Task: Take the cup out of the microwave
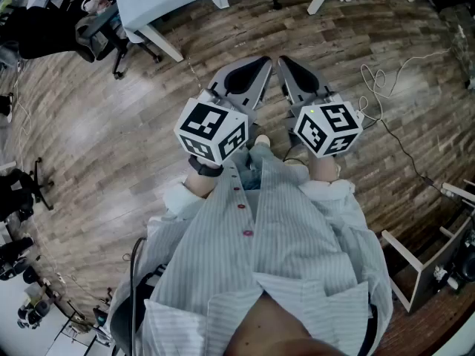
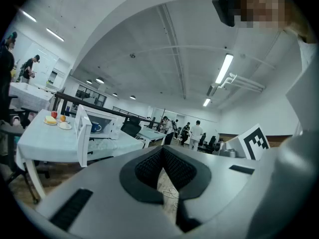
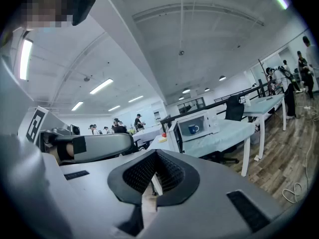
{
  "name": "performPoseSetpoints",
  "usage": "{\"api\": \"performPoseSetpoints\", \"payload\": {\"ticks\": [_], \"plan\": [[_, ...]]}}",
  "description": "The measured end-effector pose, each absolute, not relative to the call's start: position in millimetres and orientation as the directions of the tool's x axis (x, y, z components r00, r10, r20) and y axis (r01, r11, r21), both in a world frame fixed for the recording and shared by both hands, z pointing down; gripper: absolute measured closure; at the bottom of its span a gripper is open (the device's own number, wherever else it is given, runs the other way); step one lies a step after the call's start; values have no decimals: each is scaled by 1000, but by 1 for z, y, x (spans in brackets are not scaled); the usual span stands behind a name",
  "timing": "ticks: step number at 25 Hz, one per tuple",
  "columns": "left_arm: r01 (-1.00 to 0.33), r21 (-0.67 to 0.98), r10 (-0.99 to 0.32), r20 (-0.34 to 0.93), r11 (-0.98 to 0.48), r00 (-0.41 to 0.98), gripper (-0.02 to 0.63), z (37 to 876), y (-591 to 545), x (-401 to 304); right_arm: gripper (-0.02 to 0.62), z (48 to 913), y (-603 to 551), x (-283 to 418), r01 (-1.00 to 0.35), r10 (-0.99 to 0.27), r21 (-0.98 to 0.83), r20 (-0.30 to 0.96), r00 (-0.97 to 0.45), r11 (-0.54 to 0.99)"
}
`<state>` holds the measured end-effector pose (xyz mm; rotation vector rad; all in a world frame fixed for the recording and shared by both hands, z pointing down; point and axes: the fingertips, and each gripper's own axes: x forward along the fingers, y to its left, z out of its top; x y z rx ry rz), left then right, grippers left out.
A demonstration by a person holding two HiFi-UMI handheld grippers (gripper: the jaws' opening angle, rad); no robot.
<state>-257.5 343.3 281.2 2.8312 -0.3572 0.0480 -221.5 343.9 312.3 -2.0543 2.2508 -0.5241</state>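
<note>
Wood-plank floor fills most of what the person looks down on, with a loose white cable looping across it off to one side. Both claws are held close to the chest: the left gripper has its jaws pressed together on nothing, and the right gripper looks just as closed and empty. The cup, a blue one, sits inside the white microwave on a pale table well away across the room, and the door stands swung open. From where I stand, the approach is the first risk, since a foot caught in that cable could jolt everything. Nearer the table, the open door juts out, and a claw coming in from that side could knock it. With both claws closed, one must open before it enters the oven, or it will simply shove the cup deeper. A pinch on the smooth wall, not the handle, may well slip. A plate of fruit beside the microwave could also be clipped.
</note>
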Motion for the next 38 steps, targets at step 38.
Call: {"api": "performPoseSetpoints", "payload": {"ticks": [38], "plan": [[-328,262,-317,83,-908,945,598,288,297,-163,561,324,319,-119,-951,-974,-301,180,-135,76]]}}
